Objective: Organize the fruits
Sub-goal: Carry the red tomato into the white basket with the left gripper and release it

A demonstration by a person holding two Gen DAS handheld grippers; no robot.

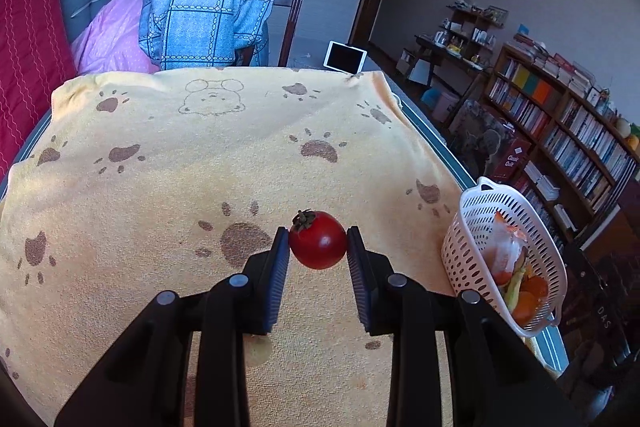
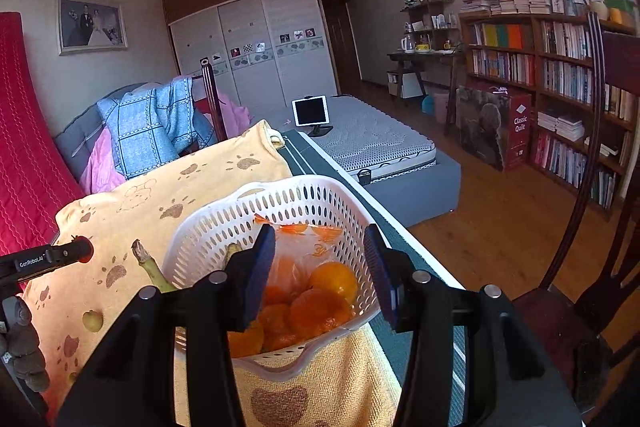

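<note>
We have the left gripper (image 1: 318, 247) closed on a small red tomato (image 1: 318, 245), its pads pressing the fruit from either side, with the fruit apparently held just above the yellow paw-print towel (image 1: 200, 155). This looks like the carrying step: the fruit is picked and now has to reach the white basket (image 1: 472, 227), which stands at the right edge of the towel, near the table's rim.

Our right gripper (image 2: 320, 267) hovers over that basket with its jaws apart and nothing between them. Inside we see oranges (image 2: 316, 307) and a clear plastic bag (image 2: 308, 243), and a banana stem (image 2: 146, 263) pokes out over the basket's left rim. A small green fruit (image 2: 93, 319) lies on the towel to the left of the basket, apart from it.

Next, we judge, the left gripper must swing right and clear the basket wall before it opens. The right gripper is in the way above the opening, so it should draw back or steady the rim. The green fruit probably comes after.
</note>
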